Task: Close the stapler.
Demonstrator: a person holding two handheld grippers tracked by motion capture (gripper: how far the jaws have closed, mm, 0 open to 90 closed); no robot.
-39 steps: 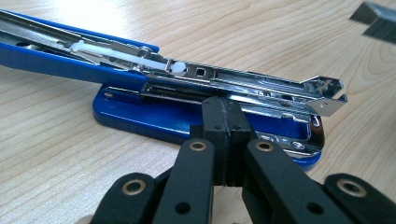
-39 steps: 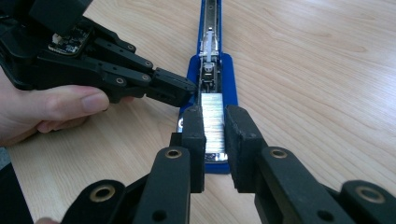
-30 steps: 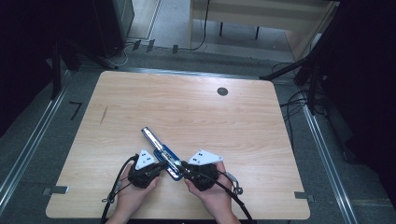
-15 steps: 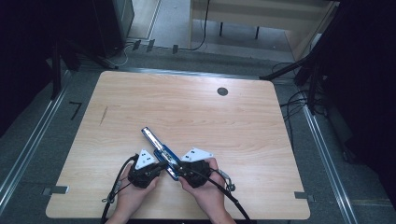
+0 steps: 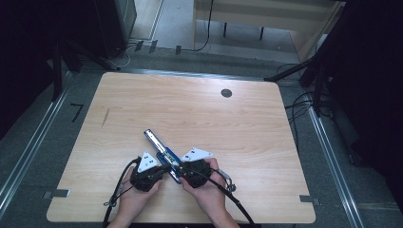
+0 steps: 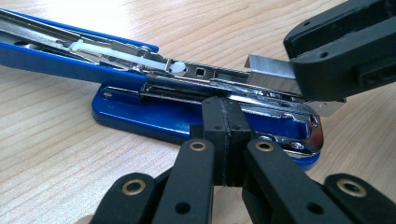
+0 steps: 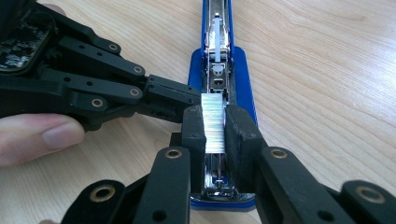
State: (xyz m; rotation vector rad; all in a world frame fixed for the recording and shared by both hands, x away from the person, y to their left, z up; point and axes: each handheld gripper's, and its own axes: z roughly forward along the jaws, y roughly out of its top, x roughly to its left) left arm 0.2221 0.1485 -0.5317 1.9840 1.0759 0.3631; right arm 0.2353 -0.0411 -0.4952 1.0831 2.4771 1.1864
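Observation:
A blue stapler (image 5: 159,148) lies flipped open on the wooden table (image 5: 247,128), its metal staple channel (image 7: 217,81) facing up. My right gripper (image 7: 213,128) is shut on a silver strip of staples (image 7: 213,122) and holds it just above the channel's near end. My left gripper (image 6: 227,116) is shut with nothing between its jaws, its tips against the side of the stapler (image 6: 126,109) at the channel. In the left gripper view the strip of staples (image 6: 268,67) pokes out of the right gripper (image 6: 336,46). Both grippers meet at the stapler's near end in the high view.
A round dark grommet (image 5: 226,93) sits at the table's far right, and a short dark mark (image 5: 105,117) at the left. A thumb (image 7: 42,135) rests beside the left gripper. Cables (image 5: 304,102) hang off the right edge.
My right gripper has shifted slightly to the left, closer over the stapler, with the staple strip still in it. The left gripper has stayed put.

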